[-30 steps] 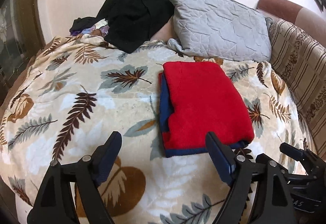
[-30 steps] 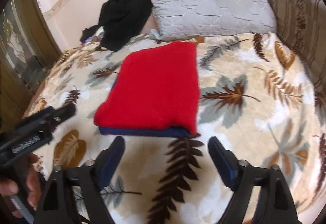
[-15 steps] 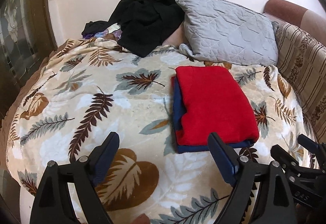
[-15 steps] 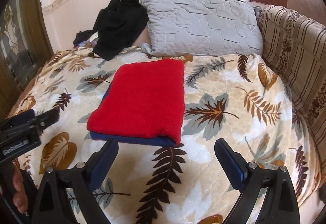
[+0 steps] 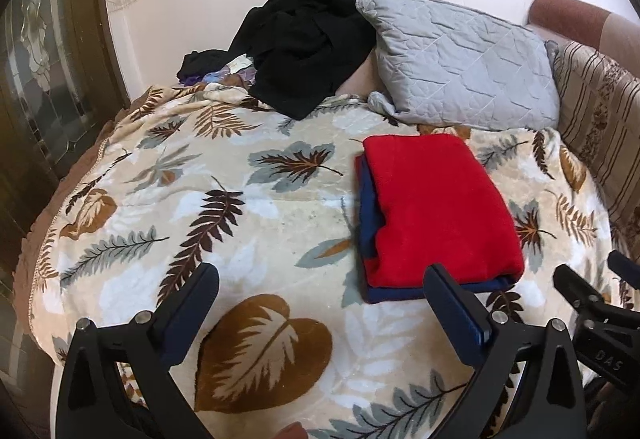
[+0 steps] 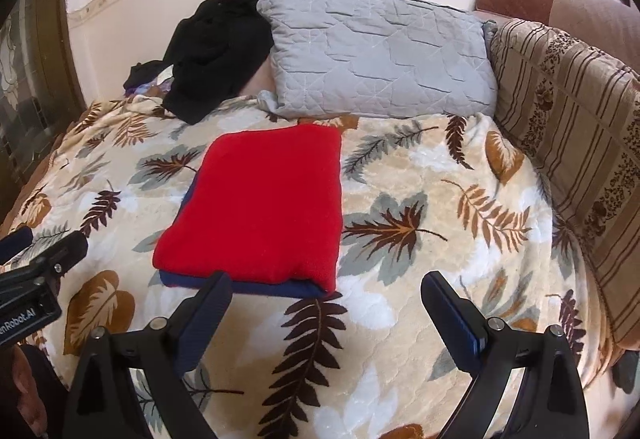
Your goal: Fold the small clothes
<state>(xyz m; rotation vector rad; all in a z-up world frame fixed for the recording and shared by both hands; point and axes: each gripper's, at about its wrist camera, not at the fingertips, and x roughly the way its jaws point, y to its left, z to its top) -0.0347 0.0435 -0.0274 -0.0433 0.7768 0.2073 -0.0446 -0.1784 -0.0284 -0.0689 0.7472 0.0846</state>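
A folded red garment (image 5: 436,207) with dark blue layers under it lies flat on the leaf-patterned blanket (image 5: 240,223), right of middle. It also shows in the right wrist view (image 6: 268,207), left of middle. My left gripper (image 5: 324,311) is open and empty, held above the blanket near the garment's front left corner. My right gripper (image 6: 326,319) is open and empty, just in front of the garment's near edge. Each gripper shows at the edge of the other's view.
A grey quilted pillow (image 5: 460,67) leans at the back of the bed. A heap of black clothes (image 5: 304,39) lies to its left against the wall. A striped cushion (image 6: 576,143) lines the right side. A dark wooden door frame (image 5: 48,79) stands left.
Both grippers have pulled back and up from the folded garment, so more of the bed and wall shows. The garment has not moved.
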